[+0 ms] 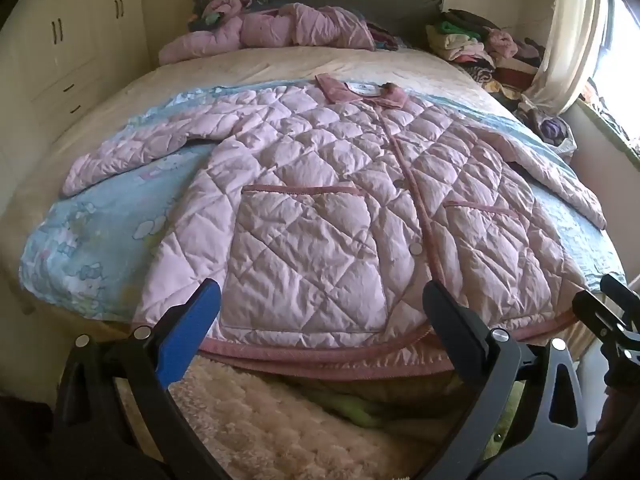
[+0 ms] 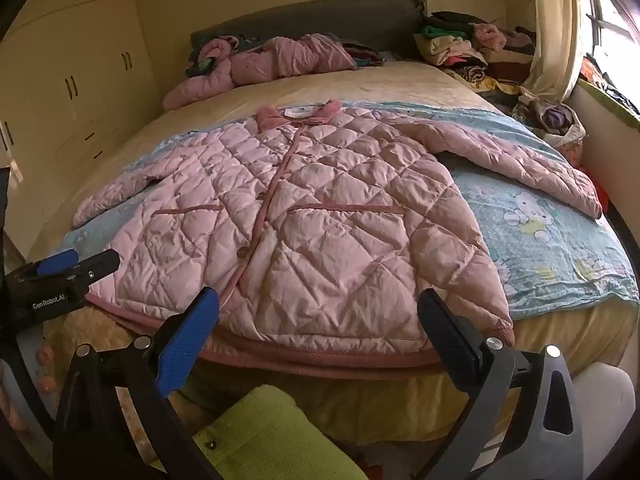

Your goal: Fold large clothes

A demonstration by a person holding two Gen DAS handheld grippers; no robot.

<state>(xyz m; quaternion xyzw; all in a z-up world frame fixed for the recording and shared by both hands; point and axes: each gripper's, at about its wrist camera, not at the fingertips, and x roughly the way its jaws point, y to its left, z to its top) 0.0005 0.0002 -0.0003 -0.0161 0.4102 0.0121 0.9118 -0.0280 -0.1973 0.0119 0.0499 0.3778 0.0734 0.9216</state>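
Open air lies over the spread quilted coat (image 1: 320, 208) and the blue sheet (image 2: 560, 248) either side. Crumpled pink bedding (image 1: 280, 28) blocks the headboard end, a clothes heap (image 2: 460, 48) (piled high) the far right corner.

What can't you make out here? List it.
- Collar label on the pink jacket: print too small, both views.
- Jacket's back: hidden against the bed.
- Pile of clothes by the headboard: garments overlap, indistinct.
- Window: overexposed, cut off by the frame edge.
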